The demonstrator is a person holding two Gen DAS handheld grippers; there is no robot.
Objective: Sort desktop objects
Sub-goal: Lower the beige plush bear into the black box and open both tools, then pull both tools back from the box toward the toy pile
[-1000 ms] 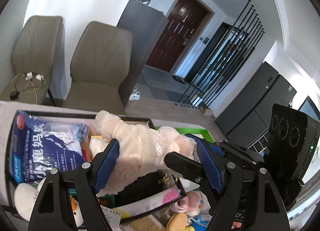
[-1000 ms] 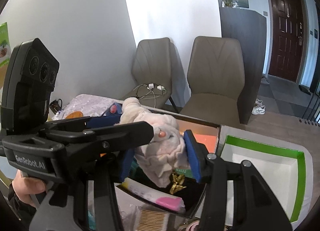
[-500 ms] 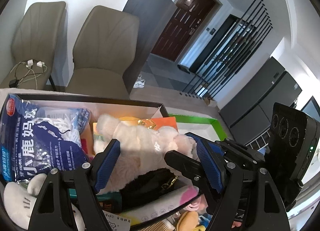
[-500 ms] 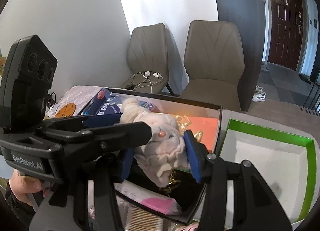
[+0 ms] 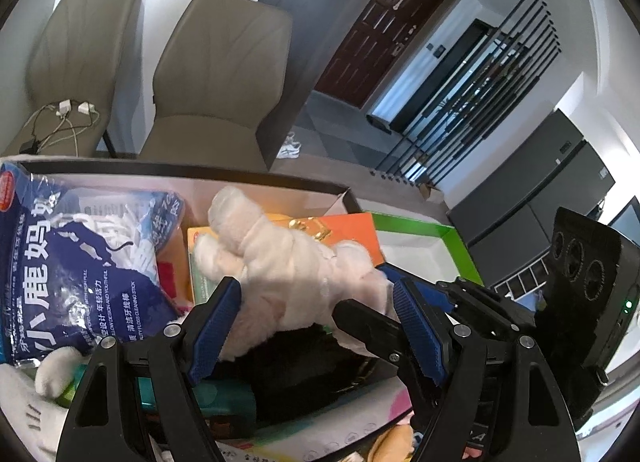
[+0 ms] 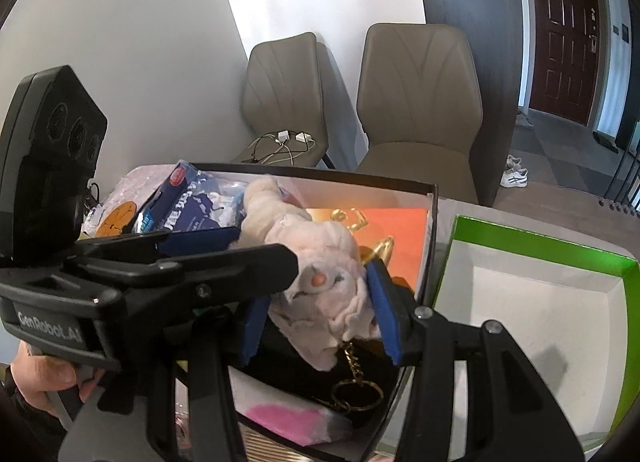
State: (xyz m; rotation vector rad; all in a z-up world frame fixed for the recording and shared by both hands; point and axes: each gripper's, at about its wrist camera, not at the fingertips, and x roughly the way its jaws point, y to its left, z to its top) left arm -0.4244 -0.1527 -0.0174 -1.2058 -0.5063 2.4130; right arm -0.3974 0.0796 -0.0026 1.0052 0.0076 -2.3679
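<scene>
Nearest in the right wrist view, the right gripper [image 6: 318, 316] clamps its blue pads on the head end of a pale pink plush toy [image 6: 320, 274], whose gold keychain ring [image 6: 356, 392] dangles below over the black-rimmed box [image 6: 320, 178]. The left gripper [image 5: 316, 326] grips the same plush toy [image 5: 288, 262] from the other side, its left pad against the plush body and its right pad against the far edge, so both grippers hold the toy between them above the box [image 5: 192, 174]. A person's hand [image 6: 44, 378] wraps the left gripper's handle at the lower left edge. Under the toy lie a black item [image 5: 304, 370], a white pack with a pink heart [image 6: 288, 422] and a teal item [image 5: 224, 402]. Farther into the box sit a blue bag of floss picks [image 5: 68, 262] on the left, and an orange box with a gold clasp [image 5: 340, 230] towards the right wall. Just beside the black-rimmed box on its right stands a green-rimmed white tray [image 6: 540, 302]. Beyond the table, two beige chairs [image 6: 416, 102] stand against the white wall, with white chargers and cables [image 6: 280, 142] on the left chair's seat, and a dark brown door [image 6: 564, 34] lies at the far right.
</scene>
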